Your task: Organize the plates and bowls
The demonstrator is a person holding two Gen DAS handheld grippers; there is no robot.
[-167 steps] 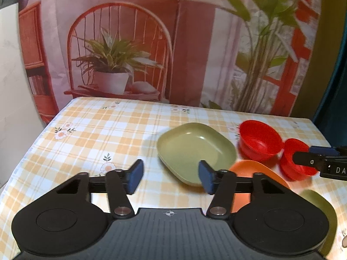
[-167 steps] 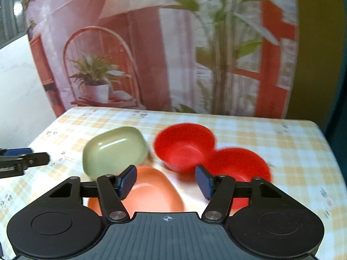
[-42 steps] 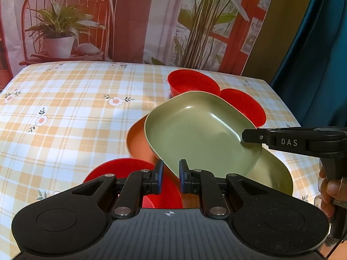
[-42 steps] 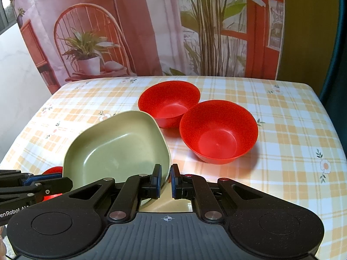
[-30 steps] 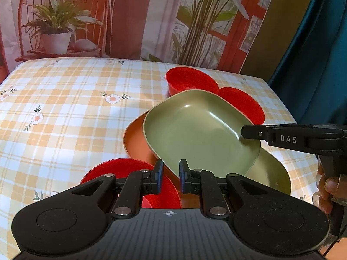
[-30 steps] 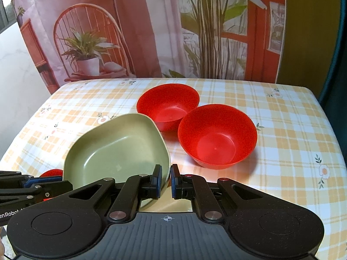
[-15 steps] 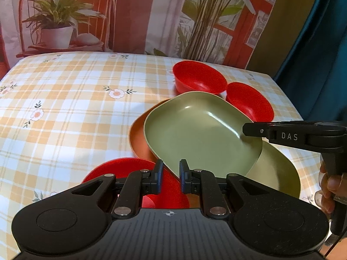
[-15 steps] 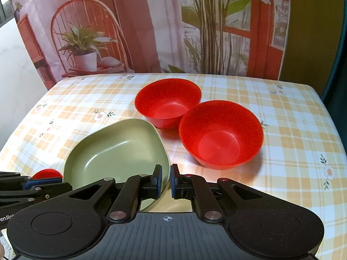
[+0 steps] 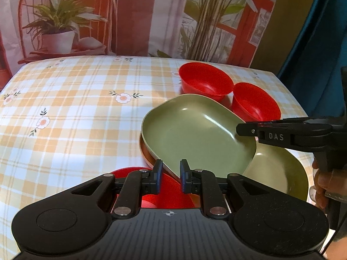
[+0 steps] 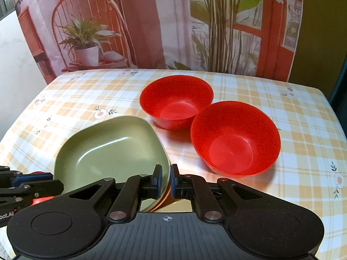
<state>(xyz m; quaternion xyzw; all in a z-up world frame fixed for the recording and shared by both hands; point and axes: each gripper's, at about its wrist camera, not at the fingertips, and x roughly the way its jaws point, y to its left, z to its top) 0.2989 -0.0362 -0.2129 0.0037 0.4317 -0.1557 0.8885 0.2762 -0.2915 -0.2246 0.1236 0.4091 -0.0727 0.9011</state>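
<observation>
A green plate (image 9: 195, 136) is held at two rims. My left gripper (image 9: 170, 176) is shut on its near rim and my right gripper (image 10: 166, 183) is shut on its right rim (image 10: 167, 173). It sits almost flat over an orange plate (image 9: 144, 151), partly hidden beneath it. A second green plate (image 9: 279, 173) lies to the right underneath. Two red bowls (image 10: 175, 100) (image 10: 235, 137) stand side by side behind. A third red bowl (image 9: 169, 192) lies under my left gripper.
The table has a yellow checked cloth with flowers (image 9: 76, 112). A printed backdrop (image 10: 151, 21) hangs behind the far edge. A dark blue curtain (image 9: 314, 43) is at the right. A hand (image 9: 325, 184) holds the right gripper's handle.
The green plate has come down over the orange plate, covering most of it. Both grippers stay shut on its rims, as one second ago.
</observation>
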